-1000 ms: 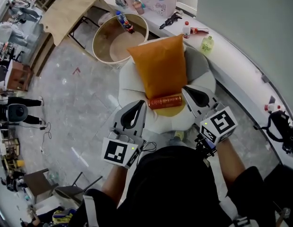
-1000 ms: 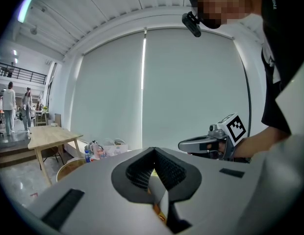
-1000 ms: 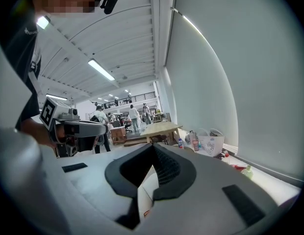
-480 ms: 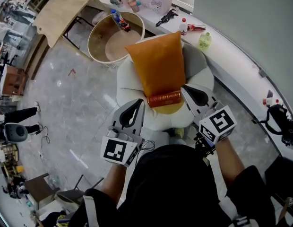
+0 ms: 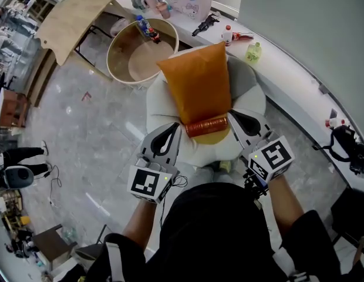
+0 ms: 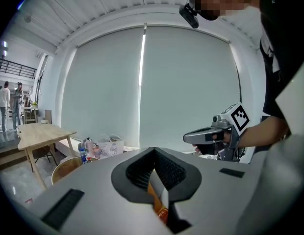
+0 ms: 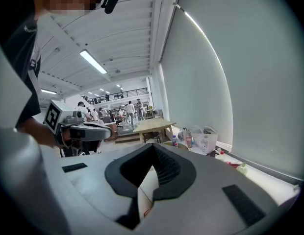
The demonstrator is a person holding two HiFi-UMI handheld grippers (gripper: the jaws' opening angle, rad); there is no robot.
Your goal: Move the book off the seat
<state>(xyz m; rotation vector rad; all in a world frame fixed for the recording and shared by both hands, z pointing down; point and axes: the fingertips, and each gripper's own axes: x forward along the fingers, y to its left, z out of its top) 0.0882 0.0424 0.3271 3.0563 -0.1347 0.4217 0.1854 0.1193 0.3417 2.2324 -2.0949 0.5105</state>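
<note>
Squarely on the front part of the round white seat (image 5: 163, 101) lies the book (image 5: 206, 126), flat, its reddish-orange spine turned toward the person and running across the seat. Behind it on the seat, an orange cushion (image 5: 199, 81) leans back toward the seat's far side, its lower edge touching or just overlapping the book. The left gripper (image 5: 170, 133) hangs over the seat's front left rim, just beside the book's left end but apart from it; its own view shows the two jaws pressed together with nothing between them, only a sliver of the orange book visible below. The right gripper (image 5: 235, 117) sits over the seat's front right rim, its tip right at the book's right end; whether it touches cannot be told. Its jaws also stand together, holding nothing. Beyond the seat, on its far left, stands a round wooden tub (image 5: 120, 60), and a white ledge (image 5: 287, 84) runs past the seat's right side.
</note>
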